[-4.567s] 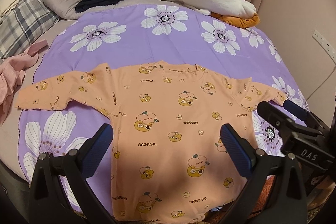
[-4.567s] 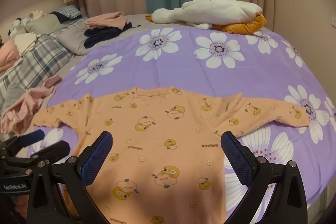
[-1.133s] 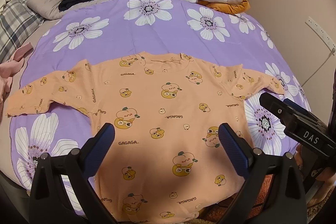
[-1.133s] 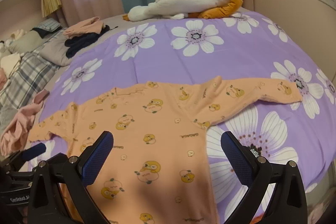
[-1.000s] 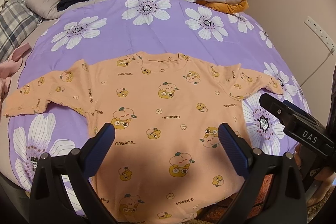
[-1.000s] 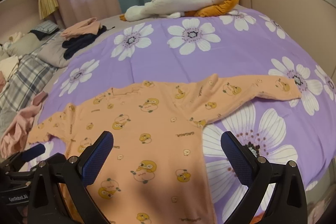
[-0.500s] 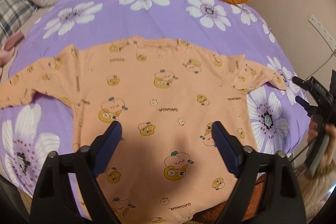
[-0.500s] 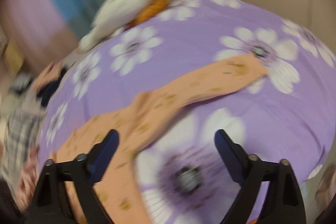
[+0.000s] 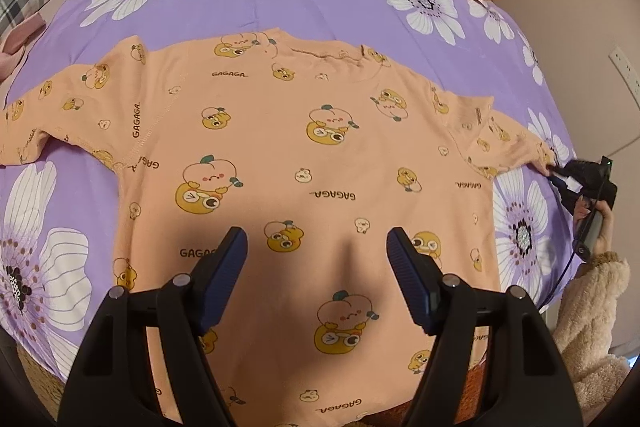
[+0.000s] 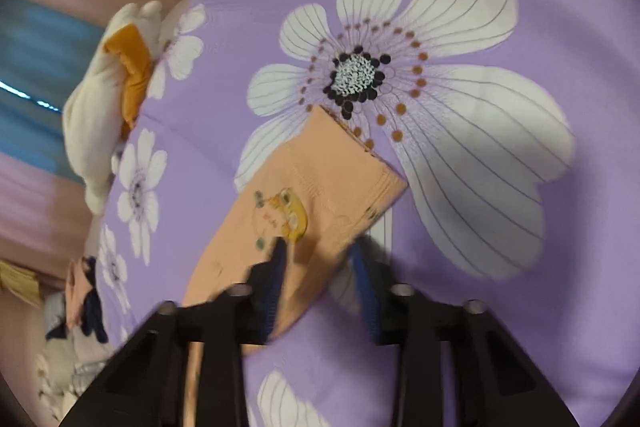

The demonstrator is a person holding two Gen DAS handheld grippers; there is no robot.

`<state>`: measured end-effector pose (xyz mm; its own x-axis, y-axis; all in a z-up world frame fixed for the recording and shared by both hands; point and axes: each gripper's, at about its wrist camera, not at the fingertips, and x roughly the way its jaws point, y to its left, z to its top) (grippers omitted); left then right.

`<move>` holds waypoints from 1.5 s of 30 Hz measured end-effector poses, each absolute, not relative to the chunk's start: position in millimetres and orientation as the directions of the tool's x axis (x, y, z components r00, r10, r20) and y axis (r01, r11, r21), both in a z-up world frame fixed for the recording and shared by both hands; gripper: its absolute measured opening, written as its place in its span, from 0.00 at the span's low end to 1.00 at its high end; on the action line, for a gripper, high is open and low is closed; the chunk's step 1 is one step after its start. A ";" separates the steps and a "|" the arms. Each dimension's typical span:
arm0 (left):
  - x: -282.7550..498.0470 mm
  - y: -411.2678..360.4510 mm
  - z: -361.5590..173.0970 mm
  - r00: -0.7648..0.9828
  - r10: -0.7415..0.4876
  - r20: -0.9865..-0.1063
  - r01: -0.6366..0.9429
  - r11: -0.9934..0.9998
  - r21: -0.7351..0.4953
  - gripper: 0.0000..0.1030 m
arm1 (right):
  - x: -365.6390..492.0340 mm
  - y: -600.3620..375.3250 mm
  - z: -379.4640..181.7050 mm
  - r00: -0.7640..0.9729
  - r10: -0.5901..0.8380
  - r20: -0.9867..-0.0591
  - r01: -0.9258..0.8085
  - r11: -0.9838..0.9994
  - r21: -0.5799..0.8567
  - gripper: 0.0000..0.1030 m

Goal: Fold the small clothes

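Orange shirt [image 9: 304,163] flat on purple bedspread [image 9: 248,3] | left gripper [image 9: 316,251] closing, nothing pinched | right gripper [image 10: 320,259] clamps sleeve cuff [image 10: 340,183]

- Left gripper [image 9: 316,251]: black frame, two dark blue ribbed finger pads [image 9: 224,277], silver screws at the joints.
- Right gripper [image 10: 320,267]: identical black frame, blue pads, silver screws.
- Sleeve [image 9: 592,311]: beige, fluffy fleece.
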<state>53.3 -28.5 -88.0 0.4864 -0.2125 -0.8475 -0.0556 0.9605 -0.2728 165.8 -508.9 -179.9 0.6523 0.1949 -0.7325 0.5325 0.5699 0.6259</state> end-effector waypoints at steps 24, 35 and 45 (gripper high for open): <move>38.4 47.5 -67.7 0.560 -0.112 -0.821 -0.225 0.933 -0.280 0.69 | 163.1 -403.7 -17.0 0.847 -0.044 -0.530 0.277 0.887 0.370 0.04; 7.4 93.4 -63.2 0.592 -0.071 -0.803 -0.287 0.912 -0.292 0.70 | 149.2 -237.8 31.7 0.831 0.268 -0.488 -0.133 0.947 0.293 0.04; -9.4 122.0 -70.3 0.589 -0.055 -0.807 -0.332 0.893 -0.303 0.71 | 142.4 -117.2 -40.6 0.629 0.443 -0.639 -0.298 0.896 0.329 0.04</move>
<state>-9.4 122.0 -70.3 0.5886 -0.0551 -0.8066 -0.3317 0.8934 -0.3031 142.4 -117.2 -40.6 0.6288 0.4432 -0.6389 -0.2978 0.8963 0.3286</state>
